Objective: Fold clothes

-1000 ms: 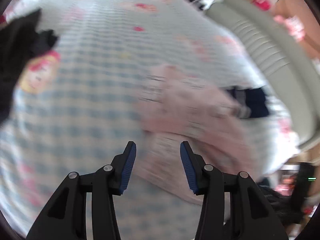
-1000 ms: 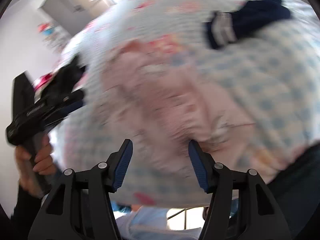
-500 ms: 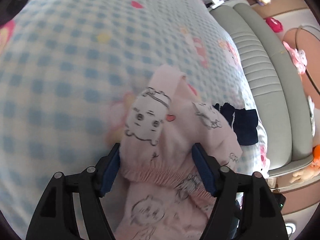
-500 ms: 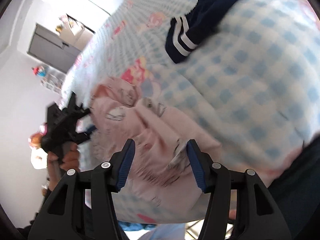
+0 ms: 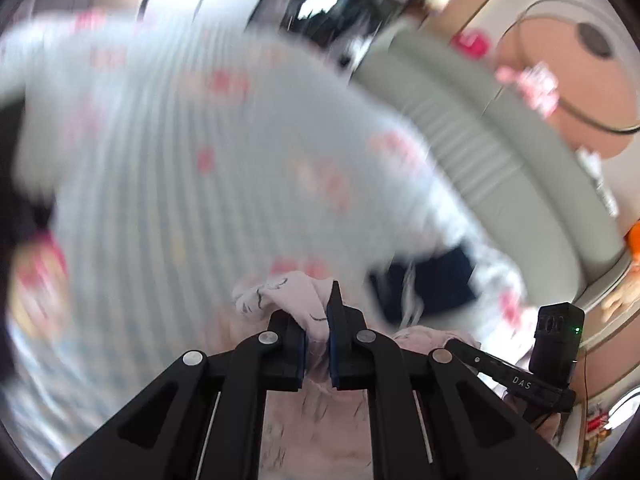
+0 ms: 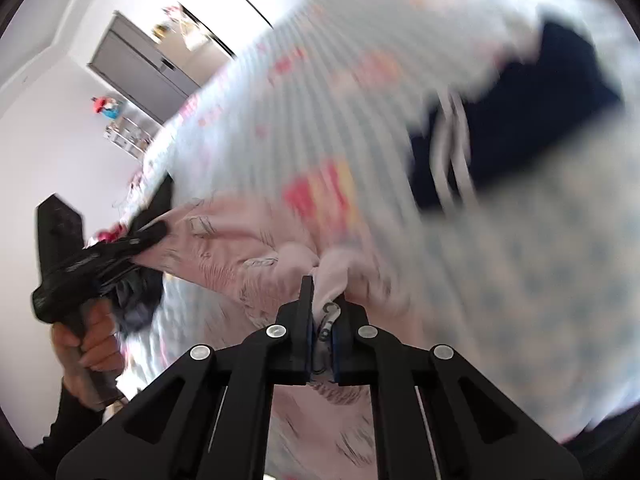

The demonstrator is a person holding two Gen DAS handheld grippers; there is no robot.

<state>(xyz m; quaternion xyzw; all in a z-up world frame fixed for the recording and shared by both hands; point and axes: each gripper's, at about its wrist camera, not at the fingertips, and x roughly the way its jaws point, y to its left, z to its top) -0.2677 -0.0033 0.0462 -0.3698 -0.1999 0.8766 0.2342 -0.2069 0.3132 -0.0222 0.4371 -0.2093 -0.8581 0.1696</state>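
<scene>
The pink garment (image 6: 240,248) looks light, soft and floppy, so it is best held at its edges. It hangs low in both frames over the checked bed (image 5: 160,184). The left hand-held gripper (image 5: 318,322) is closing on one bunched edge; the right hand-held gripper (image 6: 322,320) pinches another.

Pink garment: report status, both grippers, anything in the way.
Left gripper closing on pink garment. Right gripper shut on it. Garment stretched between them, above checked bedspread. Navy garment alongside, clear.
</scene>
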